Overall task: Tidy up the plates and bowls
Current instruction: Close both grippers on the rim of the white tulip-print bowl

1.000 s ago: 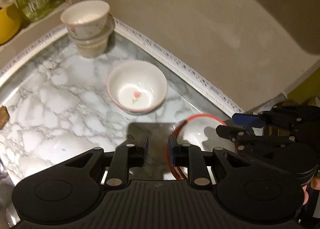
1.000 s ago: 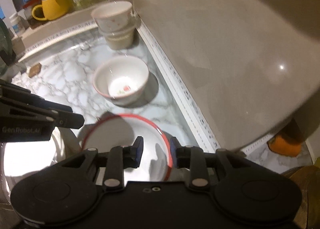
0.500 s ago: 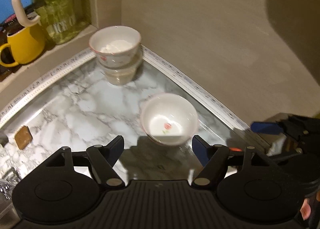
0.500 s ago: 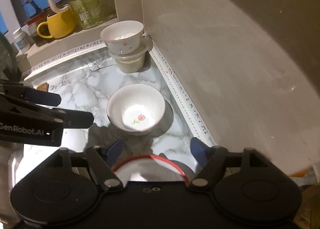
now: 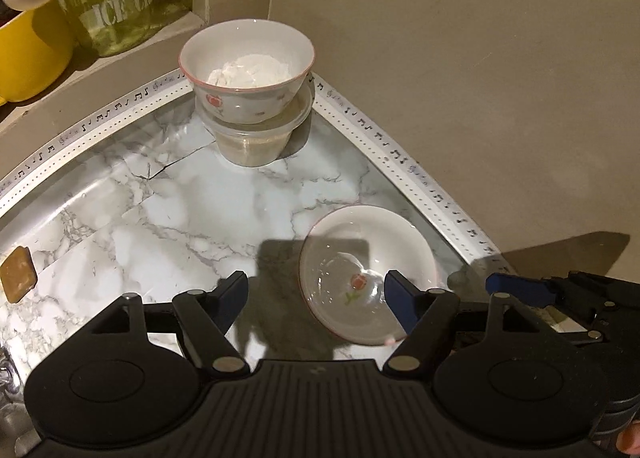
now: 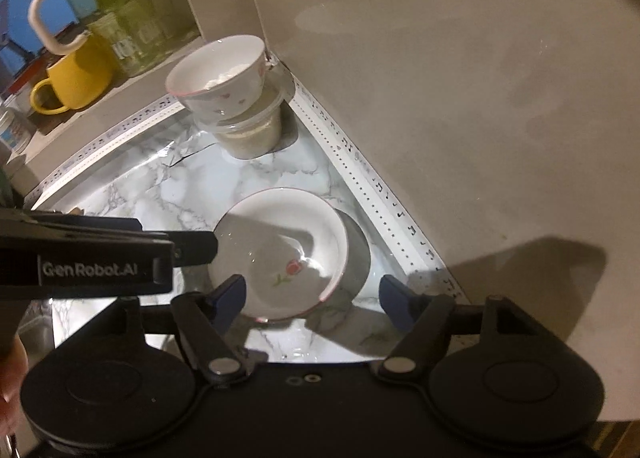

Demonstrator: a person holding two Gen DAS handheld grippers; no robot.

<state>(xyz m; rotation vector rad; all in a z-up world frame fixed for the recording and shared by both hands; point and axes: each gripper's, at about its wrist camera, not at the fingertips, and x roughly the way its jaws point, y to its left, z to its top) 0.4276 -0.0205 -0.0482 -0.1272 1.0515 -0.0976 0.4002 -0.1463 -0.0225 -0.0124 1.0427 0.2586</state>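
Observation:
A white bowl with a pink rim and a flower inside stands on the marble counter near the wall. My left gripper is open, its right finger at the bowl's right side. My right gripper is open just above the same bowl. A second flowered bowl holding white powder sits on a clear plastic tub in the far corner. The left gripper's fingers reach in from the left of the right wrist view, touching the bowl's left rim.
A yellow mug and green glass jars stand on a ledge at the back left. A beige wall runs along the right. A small brown square lies on the counter at left.
Both grippers opened wide and moved forward toward the corner. The red-rimmed plate has dropped out of view below them. The flowered bowl is now close under both grippers.

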